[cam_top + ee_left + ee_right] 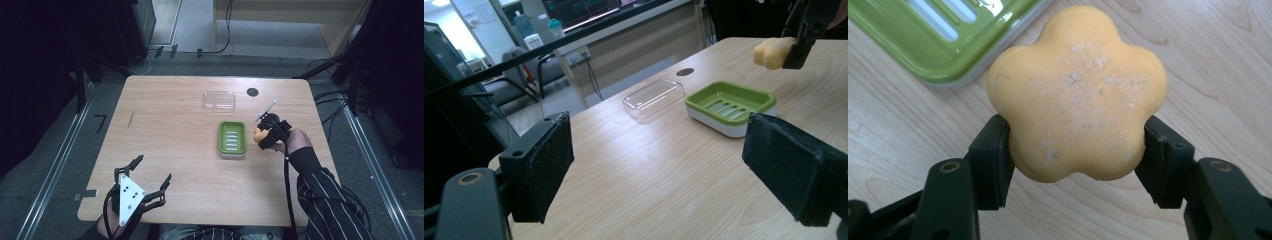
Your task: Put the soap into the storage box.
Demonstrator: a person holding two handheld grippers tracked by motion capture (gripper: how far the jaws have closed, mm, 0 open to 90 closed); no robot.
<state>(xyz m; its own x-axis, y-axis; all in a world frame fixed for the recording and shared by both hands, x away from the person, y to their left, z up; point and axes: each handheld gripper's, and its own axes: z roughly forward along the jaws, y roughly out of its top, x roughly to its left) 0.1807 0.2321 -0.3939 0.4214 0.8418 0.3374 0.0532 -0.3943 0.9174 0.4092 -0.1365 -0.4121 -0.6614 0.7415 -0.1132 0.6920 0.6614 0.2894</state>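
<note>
A: How do the grippers stand?

B: The right gripper clamps a flower-shaped orange soap by its sides, just right of the green soap dish and lifted off the table. The left gripper gapes wide and empty, well away from the dish at the table's near-left corner.

A: What could go wrong?

B: I'd judge the lobed soap could slip or twist in that narrow pinch, or catch the dish's rim and tip out. The clear lid behind the dish lies out of the way.
</note>
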